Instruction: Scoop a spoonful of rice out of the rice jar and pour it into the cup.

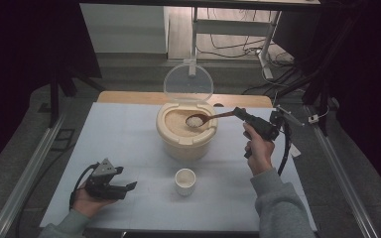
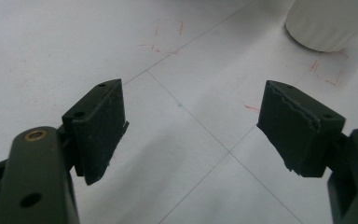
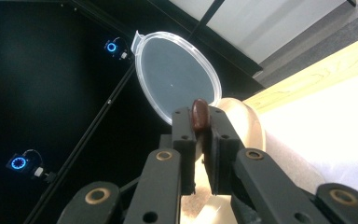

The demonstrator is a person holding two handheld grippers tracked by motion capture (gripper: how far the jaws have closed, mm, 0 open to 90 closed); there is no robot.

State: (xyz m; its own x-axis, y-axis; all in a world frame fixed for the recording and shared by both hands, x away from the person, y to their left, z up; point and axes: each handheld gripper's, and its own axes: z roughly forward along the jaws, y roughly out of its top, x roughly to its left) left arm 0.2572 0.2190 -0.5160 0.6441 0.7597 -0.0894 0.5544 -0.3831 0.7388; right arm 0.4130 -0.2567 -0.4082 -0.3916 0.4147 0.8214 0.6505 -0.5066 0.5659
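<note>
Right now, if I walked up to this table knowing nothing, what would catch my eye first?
Probably the cream tub in the middle of the table, its clear lid standing open. Above it, the right gripper holds a brown spoon heaped with rice. Nearer the person stands a small white cup, while the left gripper rests open on the white table.

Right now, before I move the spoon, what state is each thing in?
Rice bin: open, grain inside.
Clear lid: flipped up, standing behind the bin.
Wooden spoon: loaded with rice, bowl over the bin, handle gripped.
Right tool: shut on the spoon handle.
Left tool: open, nothing between its jaws, low over the table.
White cup: upright; contents unclear.
</note>
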